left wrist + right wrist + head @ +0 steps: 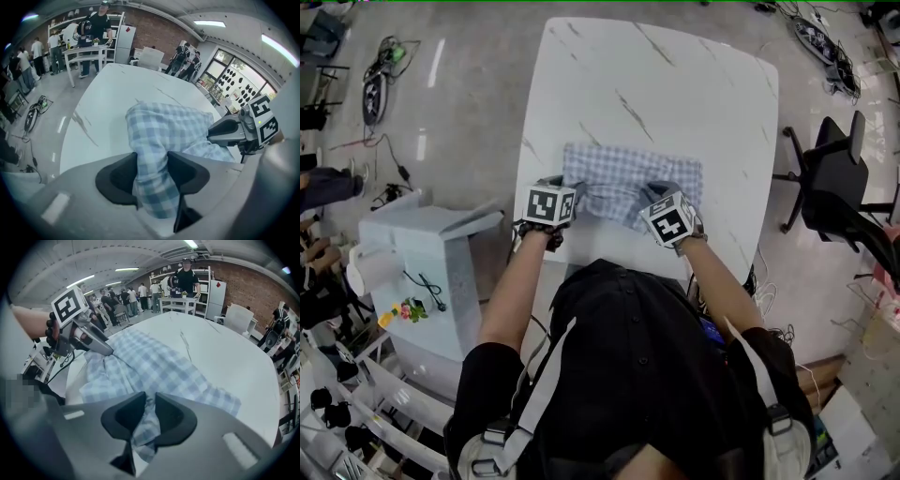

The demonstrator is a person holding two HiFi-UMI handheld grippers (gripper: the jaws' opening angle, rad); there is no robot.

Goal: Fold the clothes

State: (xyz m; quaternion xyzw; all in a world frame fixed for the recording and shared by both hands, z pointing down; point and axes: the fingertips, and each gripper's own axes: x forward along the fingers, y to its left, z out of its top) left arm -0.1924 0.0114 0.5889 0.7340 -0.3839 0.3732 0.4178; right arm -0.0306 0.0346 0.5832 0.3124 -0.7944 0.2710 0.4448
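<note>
Big white marble-look counter (pixel 675 84) fills the middle of the room. A black office chair (pixel 834 178) sits off its right side.

The blue-check garment (pixel 623 178) lies on the counter's near half, approx. centred and close to the edge where the person stands. Can't tell if it's a shirt or sth else. It's already a rough rectangle, long axis running left-right across the counter, short axis pointing away from the person. The far edge lies flat and the near edge is rucked up where the grippers have it.

The left gripper (pixel 152 178) is at the garment's near-left corner. Its jaws are partly apart but clamped on a thick bunch of check fabric, pads pressing both sides.

The right gripper (pixel 150 416) is at the near-right end, w/ jaws almost together, pinching a thinner fold that hangs out below them. Both grippers point steeply down, well apart from each other along the near edge.

Step in hand, imo: mid-fold, near edge gripped at both ends, ready to be carried over. The next move prob. calls for lifting both ends evenly and taking the edge away from the person to the far edge. Keep the cloth taut btw. the grippers so it doesn't sag or twist, then lay it square and let go.
</note>
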